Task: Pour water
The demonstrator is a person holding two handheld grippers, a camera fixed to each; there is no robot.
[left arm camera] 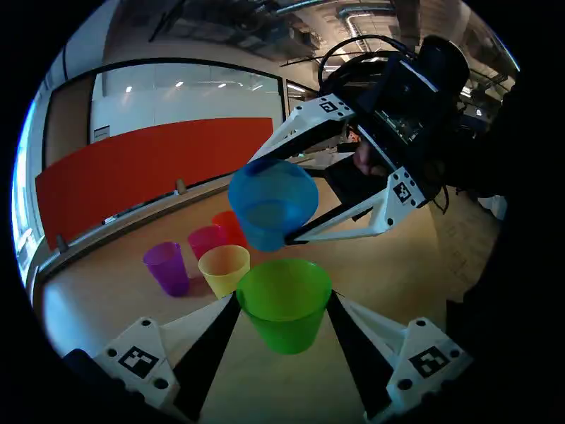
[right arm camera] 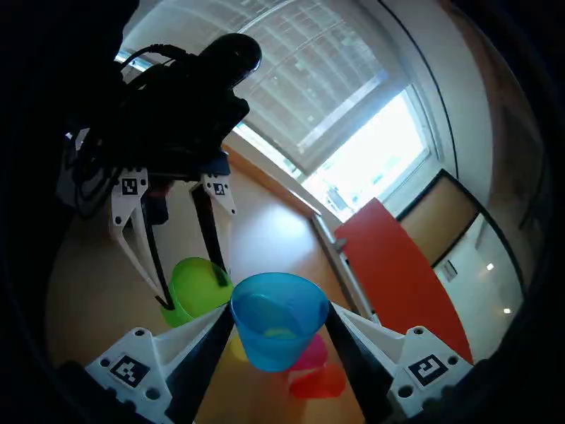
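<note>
Plain blue cup [left arm camera: 272, 205], green cup [left arm camera: 284, 304], red panel [left arm camera: 141, 169]

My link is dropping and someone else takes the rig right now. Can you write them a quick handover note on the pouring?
Left tool: shut on the green cup, mouth up.
Right tool: shut on the blue cup, held in the air just beyond the green one, about upright.
Purple cup, pink cup, yellow cup and red cup stand grouped on the table.
Done: both cups gripped, blue close to green.
Left: probably tip blue over green. No stream shows, and I cannot make out water in either cup.
</note>
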